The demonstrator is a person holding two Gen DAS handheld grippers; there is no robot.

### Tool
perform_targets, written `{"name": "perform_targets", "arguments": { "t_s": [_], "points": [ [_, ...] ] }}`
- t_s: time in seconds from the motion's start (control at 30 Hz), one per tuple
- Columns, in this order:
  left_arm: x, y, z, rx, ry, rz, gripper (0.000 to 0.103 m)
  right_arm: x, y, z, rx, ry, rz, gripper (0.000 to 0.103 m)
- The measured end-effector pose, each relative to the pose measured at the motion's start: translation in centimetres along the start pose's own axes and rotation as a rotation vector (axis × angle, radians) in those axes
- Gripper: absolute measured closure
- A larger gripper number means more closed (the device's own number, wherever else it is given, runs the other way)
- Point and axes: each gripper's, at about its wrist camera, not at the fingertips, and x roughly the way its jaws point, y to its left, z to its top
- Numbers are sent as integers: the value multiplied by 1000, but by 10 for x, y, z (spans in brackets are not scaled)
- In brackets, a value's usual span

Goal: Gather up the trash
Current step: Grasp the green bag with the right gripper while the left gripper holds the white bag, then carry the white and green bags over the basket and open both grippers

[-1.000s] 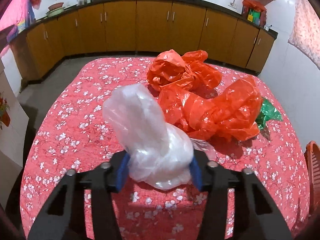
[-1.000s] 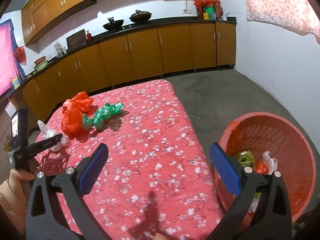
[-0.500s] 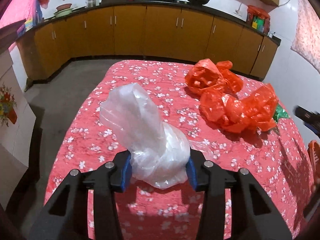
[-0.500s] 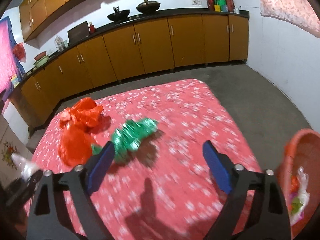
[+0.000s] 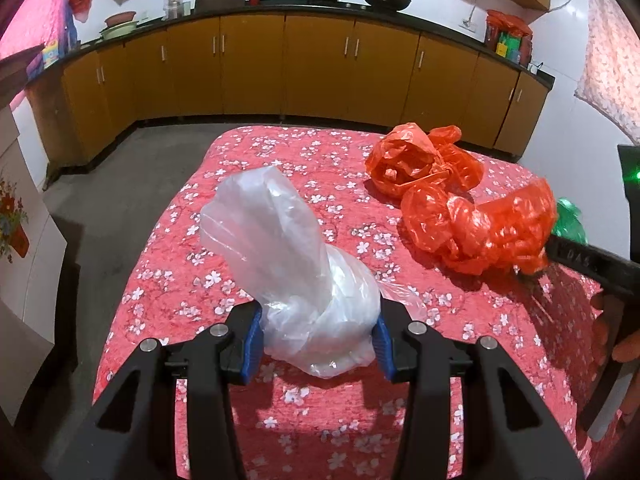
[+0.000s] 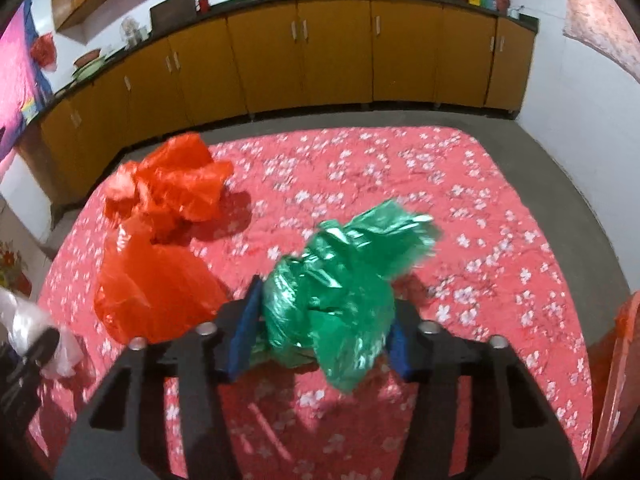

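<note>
My left gripper is shut on a clear plastic bag and holds it above the red flowered tablecloth. My right gripper has its blue pads against a crumpled green plastic bag, which fills the gap between the jaws. Two crumpled orange bags lie on the table to the right in the left wrist view, and to the left in the right wrist view. The green bag peeks out behind them.
An orange basket's rim shows at the right edge of the right wrist view, beside the table. Brown kitchen cabinets run along the far walls, with grey floor between them and the table.
My right gripper has swung from the basket to the green bag and closed around it. My left gripper has drawn back with the clear bag in it.
</note>
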Motion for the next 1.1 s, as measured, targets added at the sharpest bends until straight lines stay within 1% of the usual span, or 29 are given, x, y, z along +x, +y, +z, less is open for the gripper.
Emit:
{"name": "perform_targets", "arguments": {
  "t_s": [0.07, 0.13, 0.27, 0.4, 0.6, 0.67, 0.77, 0.93, 1.1],
  "points": [
    [-1, 0, 0, 0, -10, -8, 58, -2, 0, -4, -16, 0, 7, 65],
    [-3, -1, -1, 3, -16, -10, 58, -7, 0, -9, -35, -14, -1, 67],
    [-9, -5, -4, 3, -17, -19, 58, -21, -11, -18, -25, -21, 0, 67],
    [-24, -15, -6, 9, -24, -42, 58, -44, -29, -34, -21, -32, -25, 68],
    [-58, -45, -10, 60, -59, -91, 58, -97, -61, -67, -7, -61, -52, 68],
    [-72, -56, -12, 77, -71, -110, 58, -115, -68, -74, -13, -73, -60, 68],
    [-90, -71, -14, 104, -87, -130, 58, -148, -80, -86, -13, -102, -72, 68],
    [-120, -102, -19, 151, -115, -162, 58, -199, -102, -102, 22, -160, -80, 67],
    [-143, -136, -27, 201, -131, -200, 58, -239, -123, -117, 31, -210, -114, 67]
  ]
}}
